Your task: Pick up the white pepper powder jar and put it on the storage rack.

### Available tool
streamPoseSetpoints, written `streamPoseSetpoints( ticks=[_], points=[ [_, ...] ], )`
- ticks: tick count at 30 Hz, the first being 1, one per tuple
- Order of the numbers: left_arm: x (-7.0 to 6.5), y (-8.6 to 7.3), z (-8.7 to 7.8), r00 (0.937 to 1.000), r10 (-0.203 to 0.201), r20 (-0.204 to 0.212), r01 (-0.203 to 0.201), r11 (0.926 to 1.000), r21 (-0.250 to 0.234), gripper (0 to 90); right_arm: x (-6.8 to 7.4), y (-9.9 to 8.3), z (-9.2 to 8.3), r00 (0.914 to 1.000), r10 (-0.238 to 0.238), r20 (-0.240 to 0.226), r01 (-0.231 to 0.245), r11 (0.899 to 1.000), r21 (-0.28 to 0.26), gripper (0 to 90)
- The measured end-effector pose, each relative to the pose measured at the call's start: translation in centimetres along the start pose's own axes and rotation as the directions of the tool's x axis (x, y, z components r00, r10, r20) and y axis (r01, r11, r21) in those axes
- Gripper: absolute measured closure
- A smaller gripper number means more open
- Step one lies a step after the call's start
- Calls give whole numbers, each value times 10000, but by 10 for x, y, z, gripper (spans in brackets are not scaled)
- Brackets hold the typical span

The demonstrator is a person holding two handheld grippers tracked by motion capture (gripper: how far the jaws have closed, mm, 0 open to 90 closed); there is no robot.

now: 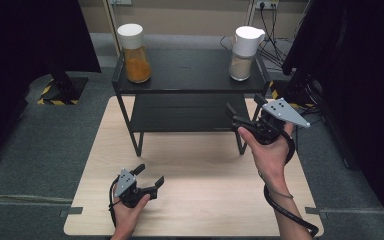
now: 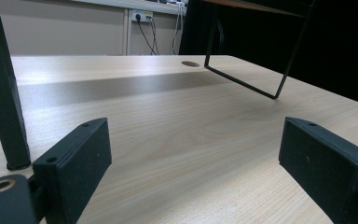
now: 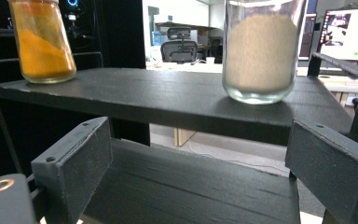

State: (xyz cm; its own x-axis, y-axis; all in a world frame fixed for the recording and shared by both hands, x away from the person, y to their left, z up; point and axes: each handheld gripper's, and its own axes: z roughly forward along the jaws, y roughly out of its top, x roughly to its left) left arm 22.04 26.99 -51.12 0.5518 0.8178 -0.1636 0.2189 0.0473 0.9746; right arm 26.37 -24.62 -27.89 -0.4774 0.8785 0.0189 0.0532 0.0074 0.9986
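High view puts the right hand-held gripper [image 1: 244, 111], jaws apart and empty, at centre right just below the upright beige-powder jar [image 1: 245, 53] on the shelf [image 1: 190, 70], far nearer than the open left hand-held gripper [image 1: 149, 176] low on the tabletop [image 1: 205, 180].

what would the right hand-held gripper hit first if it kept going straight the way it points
Probably the black shelf rack: the right hand-held gripper, jaws open, points just below the top board's front edge, toward the gap between shelves. The beige jar stands higher up. Depth is unclear.
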Motion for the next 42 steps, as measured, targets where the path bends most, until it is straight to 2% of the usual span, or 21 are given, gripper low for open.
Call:
streamPoseSetpoints(
  ticks=[30,42],
  points=[
    [0,-1,0,10000,-17,5,17,10000,-34,86,5,-36,-6,9990,25,-454,-1,9986,527,76],
    [0,0,0,10000,29,-2,-29,10000,-6,86,9,-51,-9,9975,-227,-667,284,9959,862,77]
  ],
)
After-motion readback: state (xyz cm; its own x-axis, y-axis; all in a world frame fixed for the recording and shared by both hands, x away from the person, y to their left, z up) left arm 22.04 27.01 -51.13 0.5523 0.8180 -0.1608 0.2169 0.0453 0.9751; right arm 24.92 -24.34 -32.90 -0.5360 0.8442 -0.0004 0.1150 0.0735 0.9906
